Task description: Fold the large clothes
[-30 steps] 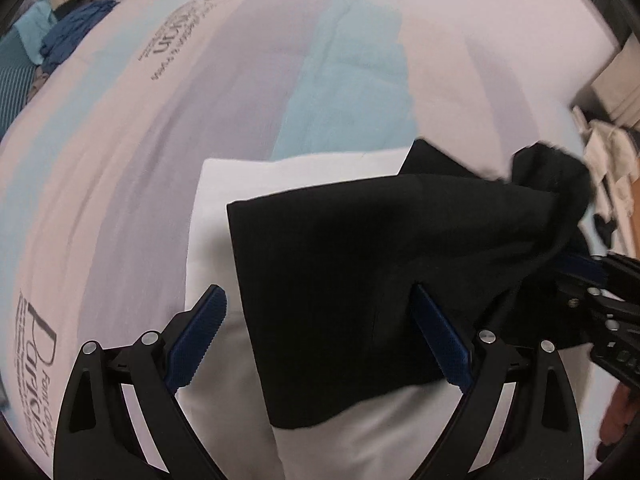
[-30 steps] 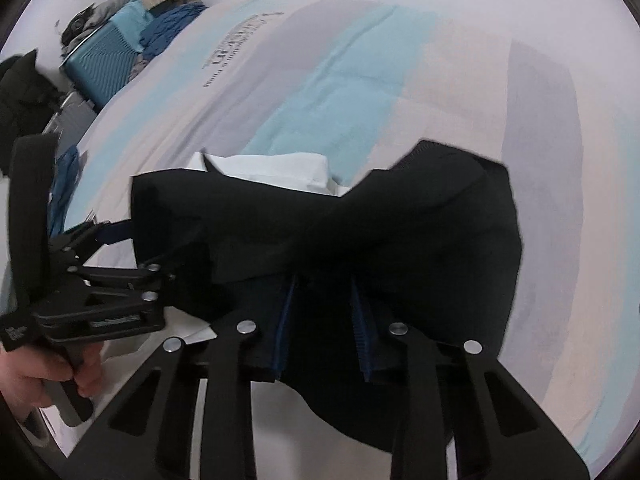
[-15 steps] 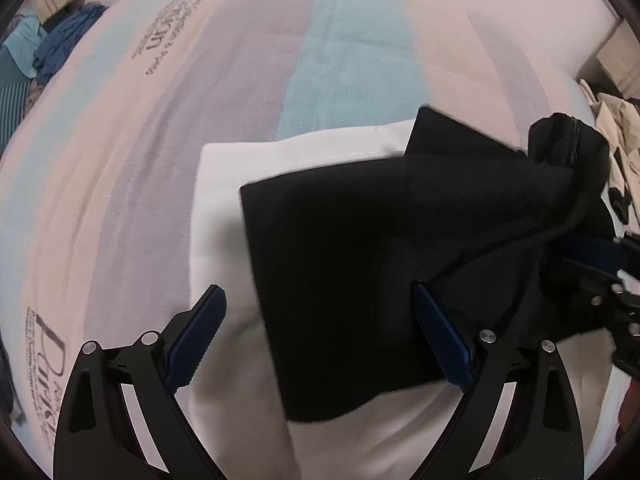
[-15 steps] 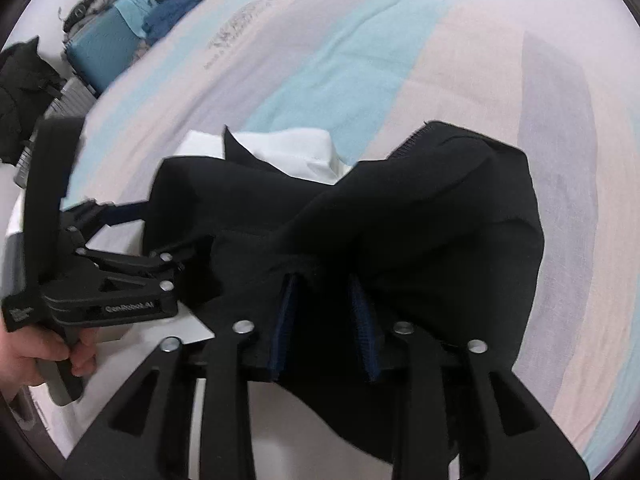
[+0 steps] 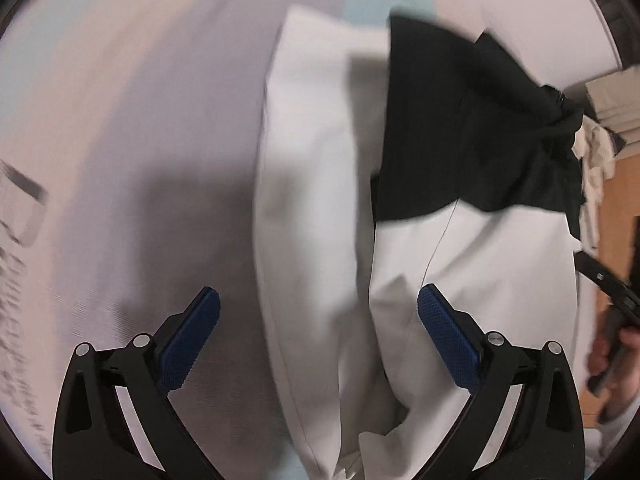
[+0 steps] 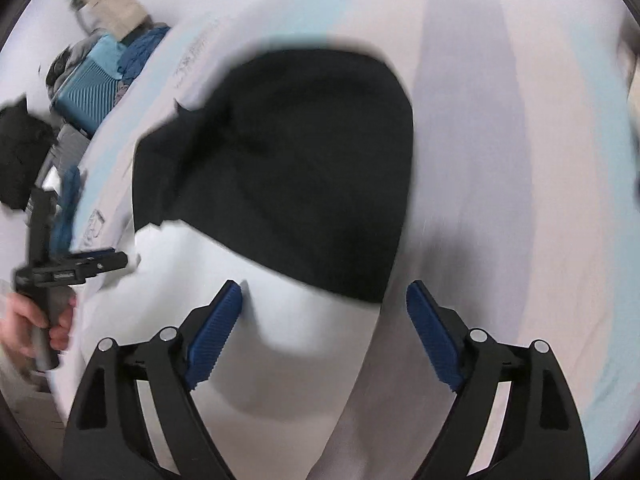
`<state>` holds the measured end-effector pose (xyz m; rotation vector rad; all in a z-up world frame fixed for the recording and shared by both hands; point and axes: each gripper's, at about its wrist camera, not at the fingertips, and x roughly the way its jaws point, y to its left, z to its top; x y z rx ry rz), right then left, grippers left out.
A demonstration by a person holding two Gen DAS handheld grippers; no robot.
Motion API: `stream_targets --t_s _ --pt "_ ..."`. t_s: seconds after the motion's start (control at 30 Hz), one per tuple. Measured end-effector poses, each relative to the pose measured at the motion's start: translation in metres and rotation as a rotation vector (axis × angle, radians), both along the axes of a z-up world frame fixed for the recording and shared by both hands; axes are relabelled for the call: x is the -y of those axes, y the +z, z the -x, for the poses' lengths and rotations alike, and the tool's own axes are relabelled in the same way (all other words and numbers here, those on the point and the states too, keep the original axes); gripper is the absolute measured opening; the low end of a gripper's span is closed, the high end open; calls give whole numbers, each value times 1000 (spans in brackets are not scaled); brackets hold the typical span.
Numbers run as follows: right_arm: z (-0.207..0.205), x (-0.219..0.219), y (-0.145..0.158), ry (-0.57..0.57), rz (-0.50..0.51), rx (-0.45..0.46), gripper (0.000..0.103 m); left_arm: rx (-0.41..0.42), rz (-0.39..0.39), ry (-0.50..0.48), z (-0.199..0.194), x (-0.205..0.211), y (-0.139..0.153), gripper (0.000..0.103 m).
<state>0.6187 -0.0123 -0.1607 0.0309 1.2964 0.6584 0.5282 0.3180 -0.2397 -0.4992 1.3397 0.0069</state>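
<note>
Both claws point steeply down at the bed (image 6: 500,120), and the picture is smeared with motion. Left claw (image 5: 318,338) first: jaws spread wide, blue pads (image 5: 192,336) well apart, nothing between them but the white garment (image 5: 312,200) lying underneath. In the right wrist view that same left claw sits out at nine o'clock, a hand (image 6: 28,320) wrapped round its grip. Centre stage, one black garment (image 6: 288,168) lies loose across the white one, its lower edge draped from about ten o'clock down to four o'clock above the right claw's pads. One black piece, one white piece, that's the count on the striped bedcover. Right claw (image 6: 324,336) now: jaws opening, already wide, and the black cloth lies just beyond the pad tips, not pinched, white fabric showing in the gap. In the left wrist view the right claw's body shows at three o'clock, fingers (image 5: 604,356) curled on the handle. Far off at ten o'clock, one teal suitcase (image 6: 86,84) with heaped clothes.
</note>
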Motion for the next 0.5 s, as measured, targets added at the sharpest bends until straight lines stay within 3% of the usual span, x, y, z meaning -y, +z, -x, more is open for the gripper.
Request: stream_targets --t_s 0.23,0.43,0.5 --pt "-16 -4 -31 -12 -120 -150 87 28 20 -56 -13 18 -5 97" --pt "-21 -16 -46 -4 -162 -239 96 -3 176 -173 -30 43 -7 97" --pt "-23 -28 -47 1 -170 -255 97 -23 195 -194 -33 48 -13 97"
